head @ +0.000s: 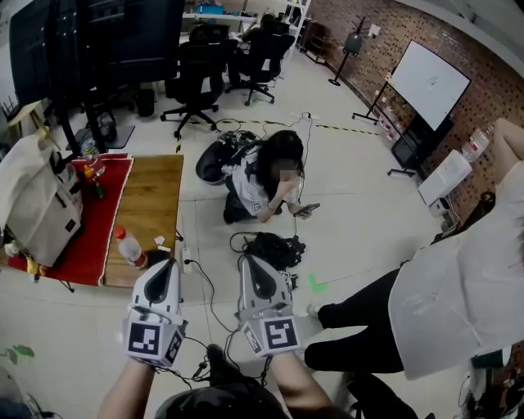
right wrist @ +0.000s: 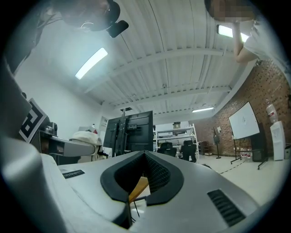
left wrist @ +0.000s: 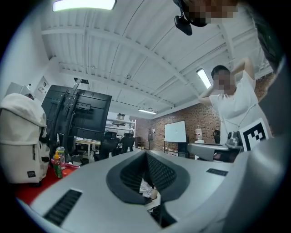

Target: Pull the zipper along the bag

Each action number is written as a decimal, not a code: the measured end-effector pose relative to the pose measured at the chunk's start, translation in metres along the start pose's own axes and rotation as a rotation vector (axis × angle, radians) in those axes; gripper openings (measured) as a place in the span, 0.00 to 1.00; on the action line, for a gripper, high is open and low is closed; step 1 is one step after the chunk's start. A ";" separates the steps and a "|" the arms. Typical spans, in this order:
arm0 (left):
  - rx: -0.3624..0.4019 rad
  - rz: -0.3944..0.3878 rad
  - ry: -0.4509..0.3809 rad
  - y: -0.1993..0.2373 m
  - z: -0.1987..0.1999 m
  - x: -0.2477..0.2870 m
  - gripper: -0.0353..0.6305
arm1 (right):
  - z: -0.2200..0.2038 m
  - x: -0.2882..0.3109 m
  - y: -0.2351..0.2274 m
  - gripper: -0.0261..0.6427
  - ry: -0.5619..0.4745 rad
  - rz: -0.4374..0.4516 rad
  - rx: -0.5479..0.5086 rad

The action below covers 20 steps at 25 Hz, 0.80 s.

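Backpack (left wrist: 20,141) upright, long axis vertical

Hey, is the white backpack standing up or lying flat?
Upright: the backpack stands on its base on the red cloth, top uppermost.

- Brown wooden tabletop (head: 160,196), its left part under a red cloth (head: 94,233).
- Beige fabric backpack (head: 37,204) stands on the cloth at the left edge.
- Clear red-capped plastic bottle (head: 129,247) by the near edge.

Cream cloth bag (head: 33,204), bare wooden tabletop (head: 155,204), glossy pale floor (head: 352,180), rough brick wall (head: 385,24)
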State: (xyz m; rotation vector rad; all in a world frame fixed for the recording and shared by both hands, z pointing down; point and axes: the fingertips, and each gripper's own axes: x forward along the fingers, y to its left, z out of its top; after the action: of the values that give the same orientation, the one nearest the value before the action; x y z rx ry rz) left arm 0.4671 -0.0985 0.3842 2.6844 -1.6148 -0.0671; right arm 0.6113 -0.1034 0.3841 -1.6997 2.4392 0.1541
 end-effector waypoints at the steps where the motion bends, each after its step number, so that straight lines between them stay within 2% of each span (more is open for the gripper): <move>1: -0.002 0.000 0.003 0.000 0.002 0.013 0.10 | -0.002 0.009 -0.011 0.06 0.008 -0.002 0.008; 6: 0.012 0.001 0.008 -0.003 0.022 0.072 0.10 | 0.006 0.046 -0.055 0.06 0.007 0.022 0.018; 10: 0.001 -0.002 0.000 0.002 0.021 0.108 0.10 | 0.005 0.076 -0.081 0.06 -0.013 0.015 0.035; 16: 0.019 -0.013 -0.012 0.000 0.020 0.119 0.10 | 0.004 0.086 -0.077 0.06 -0.019 0.034 0.050; 20: 0.024 -0.012 -0.007 0.009 0.026 0.114 0.10 | 0.004 0.091 -0.057 0.06 -0.010 0.052 0.050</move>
State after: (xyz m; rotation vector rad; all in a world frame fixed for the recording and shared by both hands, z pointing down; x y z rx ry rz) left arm 0.5117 -0.2032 0.3552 2.7151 -1.6119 -0.0581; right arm 0.6345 -0.2061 0.3629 -1.6118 2.4601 0.1061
